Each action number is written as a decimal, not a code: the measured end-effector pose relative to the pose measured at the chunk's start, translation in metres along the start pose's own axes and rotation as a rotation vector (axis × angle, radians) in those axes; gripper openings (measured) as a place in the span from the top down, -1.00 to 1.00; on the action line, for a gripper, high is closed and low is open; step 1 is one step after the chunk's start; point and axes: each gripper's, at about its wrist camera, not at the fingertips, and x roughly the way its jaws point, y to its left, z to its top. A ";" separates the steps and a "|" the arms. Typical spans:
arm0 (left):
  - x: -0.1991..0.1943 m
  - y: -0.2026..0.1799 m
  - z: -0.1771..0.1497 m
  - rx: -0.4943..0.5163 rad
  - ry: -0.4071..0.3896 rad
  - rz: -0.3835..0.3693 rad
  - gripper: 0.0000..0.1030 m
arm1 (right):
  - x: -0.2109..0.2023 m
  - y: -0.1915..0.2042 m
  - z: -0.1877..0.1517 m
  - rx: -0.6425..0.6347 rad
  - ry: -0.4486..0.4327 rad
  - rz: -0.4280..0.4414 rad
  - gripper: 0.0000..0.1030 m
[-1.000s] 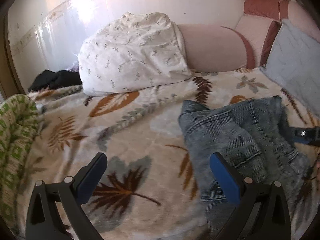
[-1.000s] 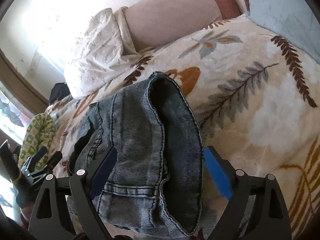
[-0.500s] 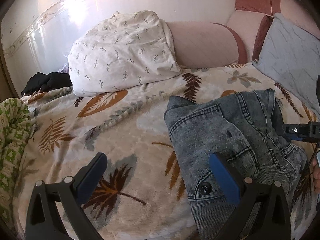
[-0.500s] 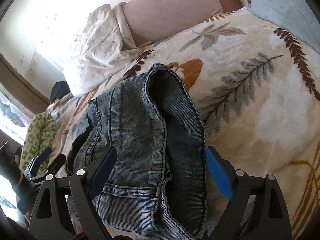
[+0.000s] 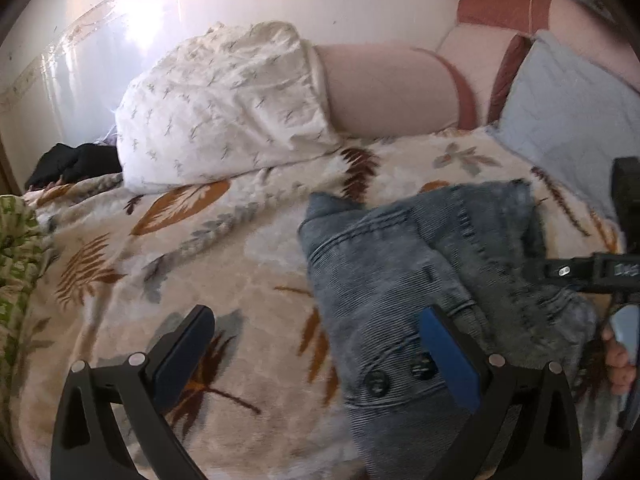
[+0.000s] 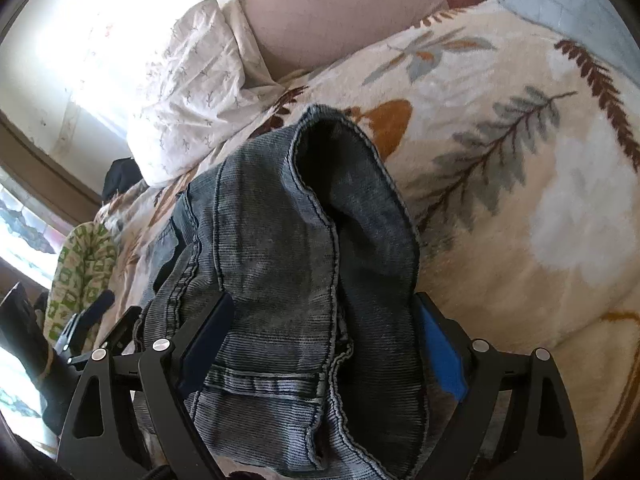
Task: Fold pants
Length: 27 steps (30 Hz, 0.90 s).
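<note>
Folded denim pants (image 6: pixel 304 264) lie bunched on the bed (image 6: pixel 540 168) between both wide-open hand-held grippers (image 5: pixel 316 356) (image 6: pixel 324 344), gripping nothing; the loose top layer could slide, undoing the fold.

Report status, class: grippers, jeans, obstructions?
Left gripper open, beside jeans. Right gripper open, straddling jeans. Jeans bunched on blanket. Nothing in the way.

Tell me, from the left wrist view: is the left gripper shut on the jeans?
No. The left gripper stands wide open above the leaf-print blanket, with only its right finger overlapping the jeans.
</note>
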 end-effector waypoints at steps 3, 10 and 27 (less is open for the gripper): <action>-0.007 -0.002 0.002 -0.004 -0.039 -0.032 -1.00 | 0.000 0.001 0.000 -0.001 0.000 0.003 -0.74; 0.008 -0.017 -0.005 0.059 0.018 -0.024 -1.00 | 0.001 0.001 0.000 0.001 0.001 0.007 -0.75; 0.041 -0.008 -0.012 -0.126 0.155 -0.292 -1.00 | 0.008 0.000 -0.002 0.037 0.037 0.119 -0.77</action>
